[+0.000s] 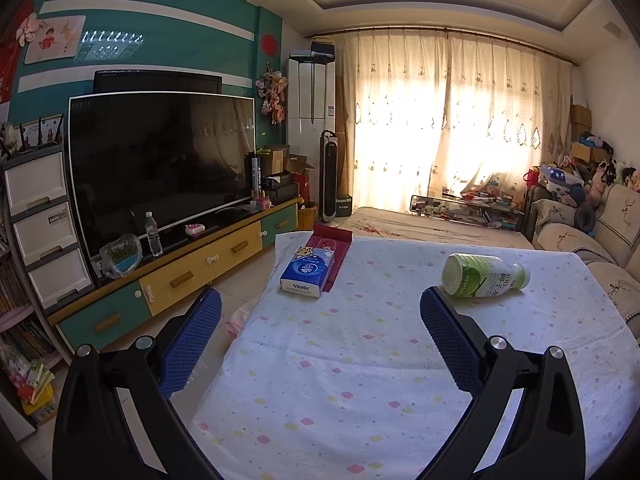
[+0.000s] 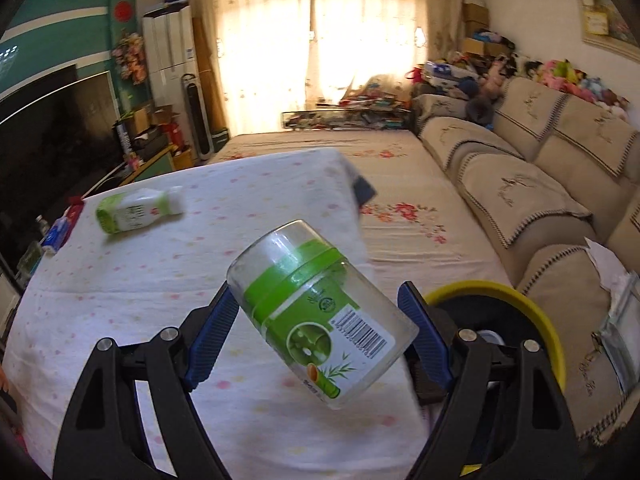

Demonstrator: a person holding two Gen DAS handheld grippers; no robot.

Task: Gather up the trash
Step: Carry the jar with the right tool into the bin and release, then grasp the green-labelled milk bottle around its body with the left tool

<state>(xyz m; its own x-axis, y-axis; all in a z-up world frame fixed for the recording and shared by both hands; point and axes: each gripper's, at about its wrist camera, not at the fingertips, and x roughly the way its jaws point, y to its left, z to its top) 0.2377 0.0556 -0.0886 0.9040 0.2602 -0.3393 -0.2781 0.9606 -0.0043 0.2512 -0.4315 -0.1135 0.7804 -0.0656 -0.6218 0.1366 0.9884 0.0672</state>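
Where gripped: clear green-labelled jar (image 2: pixel 320 312), tilted.

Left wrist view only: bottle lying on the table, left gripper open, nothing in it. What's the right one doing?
Observer: Right gripper is shut on a clear jar with a green label, held tilted above the table.
Operator: Any bin? None in my view.
Observer: Yes, a yellow-rimmed bin just right of that gripper, off the table's edge on the sofa side.
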